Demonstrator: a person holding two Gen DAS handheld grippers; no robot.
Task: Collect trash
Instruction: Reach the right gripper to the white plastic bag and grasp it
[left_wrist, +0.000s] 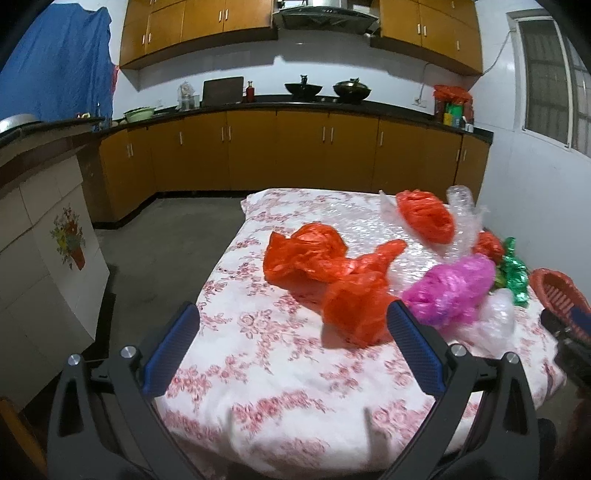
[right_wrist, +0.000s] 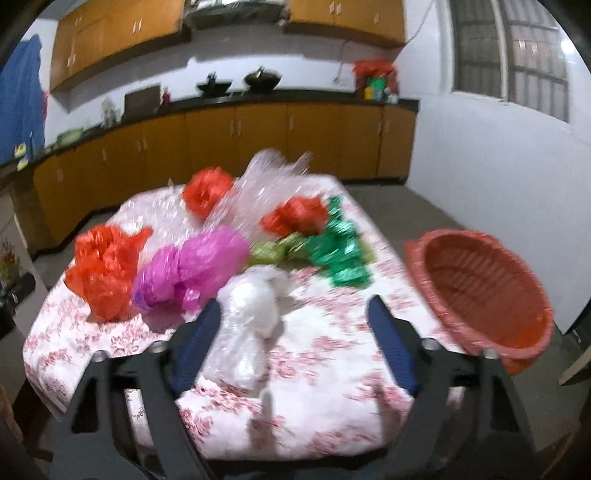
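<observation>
Crumpled plastic trash lies on a table with a floral cloth (left_wrist: 258, 387). In the left wrist view I see orange bags (left_wrist: 306, 254), a pink bag (left_wrist: 450, 288) and a clear white bag (left_wrist: 495, 321). My left gripper (left_wrist: 291, 317) is open and empty above the near left part of the table, close to an orange bag (left_wrist: 354, 314). In the right wrist view my right gripper (right_wrist: 293, 310) is open, hovering near the white clear bag (right_wrist: 251, 317). Pink (right_wrist: 192, 273), orange (right_wrist: 105, 269) and green (right_wrist: 340, 251) wrappers lie beyond. A red woven basket (right_wrist: 484, 291) sits at the table's right edge.
Clear bubble wrap (right_wrist: 258, 192) and more orange bags (right_wrist: 295, 218) lie at the back of the table. Kitchen cabinets (left_wrist: 295, 151) run along the far wall. A white wall (right_wrist: 498, 166) stands right of the table. A tiled counter (left_wrist: 44, 229) stands to the left.
</observation>
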